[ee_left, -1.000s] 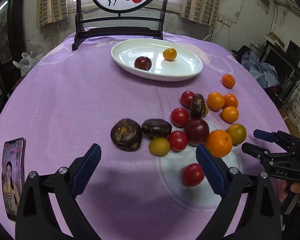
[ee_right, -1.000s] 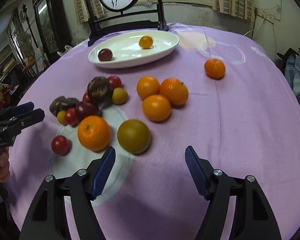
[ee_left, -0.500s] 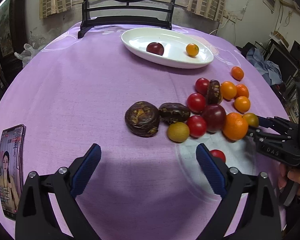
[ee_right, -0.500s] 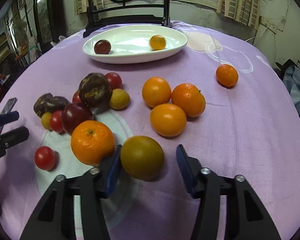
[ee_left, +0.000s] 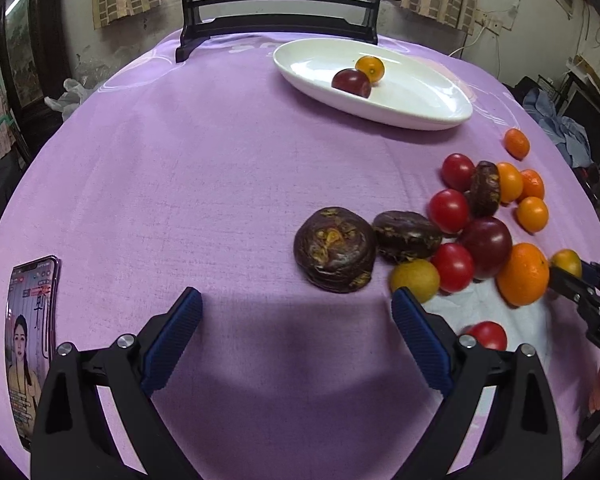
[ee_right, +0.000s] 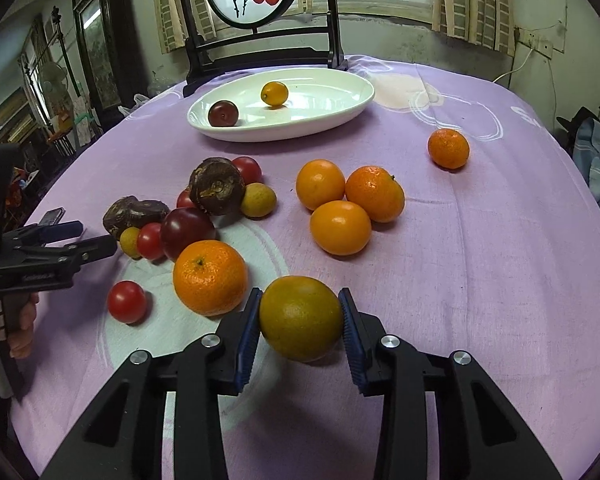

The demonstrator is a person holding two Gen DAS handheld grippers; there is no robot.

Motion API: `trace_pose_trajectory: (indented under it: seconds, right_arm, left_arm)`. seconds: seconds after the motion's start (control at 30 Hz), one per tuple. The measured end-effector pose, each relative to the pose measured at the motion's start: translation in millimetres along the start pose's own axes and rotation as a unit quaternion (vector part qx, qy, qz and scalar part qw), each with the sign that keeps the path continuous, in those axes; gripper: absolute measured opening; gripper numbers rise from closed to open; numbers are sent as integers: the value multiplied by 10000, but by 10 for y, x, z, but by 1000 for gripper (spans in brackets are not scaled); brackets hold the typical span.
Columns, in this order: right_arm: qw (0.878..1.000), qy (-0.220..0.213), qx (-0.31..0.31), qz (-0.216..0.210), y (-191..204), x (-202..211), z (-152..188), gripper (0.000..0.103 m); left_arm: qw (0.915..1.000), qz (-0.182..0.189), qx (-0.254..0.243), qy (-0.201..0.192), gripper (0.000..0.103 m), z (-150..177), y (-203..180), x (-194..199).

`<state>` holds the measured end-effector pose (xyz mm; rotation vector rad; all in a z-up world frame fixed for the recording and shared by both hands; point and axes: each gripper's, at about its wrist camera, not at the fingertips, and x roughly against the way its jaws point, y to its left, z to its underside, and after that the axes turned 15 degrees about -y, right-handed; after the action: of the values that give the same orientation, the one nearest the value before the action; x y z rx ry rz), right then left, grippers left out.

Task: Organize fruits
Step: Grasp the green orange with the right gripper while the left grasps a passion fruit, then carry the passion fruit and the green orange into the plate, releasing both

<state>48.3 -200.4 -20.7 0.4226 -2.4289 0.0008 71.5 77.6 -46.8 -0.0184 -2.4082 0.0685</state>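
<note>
The right gripper (ee_right: pixel 301 326) is closed to the width of a greenish-yellow citrus (ee_right: pixel 301 318), both blue pads pressed against its sides, near the table's (ee_right: pixel 500 280) front edge and just right of a big orange (ee_right: pixel 210 277). The left gripper (ee_left: pixel 296 334) is wide open and holds nothing, over bare purple cloth near a dark wrinkled fruit (ee_left: pixel 335 255). A white plate (ee_right: pixel 332 120) at the back holds a plum (ee_right: pixel 223 113) and a small yellow fruit (ee_right: pixel 274 93). Lettering on the right gripper's body reads partly "DAS". A phone (ee_left: pixel 31 344) lies at the left; its on-screen text is too small to read.
</note>
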Motion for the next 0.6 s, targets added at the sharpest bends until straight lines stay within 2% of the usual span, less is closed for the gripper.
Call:
trace_pose_trajectory:
  seconds: [0.13,0.2,0.23,0.3,0.33,0.37,0.5,0.6]
  right_arm:
    - [9999,32,-78,-88,-19,-7,12,39]
    - [9999,47,-75,-92,-18,-13,17,39]
    - [9999,45,-76,-101,-21,-16,18,39]
    - [9999,38,-81,-102,-30,-18,22,39]
    - [9999,35,-88,-95,-39,-21,24,39]
    - [9999,31,-103,-97,-47,-21,27,39]
    - [9998,-55,-160,-78,-66,20,14,39]
    - [9996,-208,-144,-86,-45,96,-13,39]
  left_arm:
    - [10000,-44,-69,44,93,-38,-28,-87]
    - [9998,-66,-158,54,88,-57,-59,-137]
    - [9997,-102,-228,44,84,-68,-82,-167]
    - [9994,-43,-307,-134,65,-95,-115,-156]
    - [9991,-2,-392,-149,46,-109,-147,-153]
    - [9988,16,-456,-155,43,-116,-175,-146]
    - [9995,100,-301,-84,43,-111,-174,-88]
    - [9991,198,-284,-232,43,-149,-189,77]
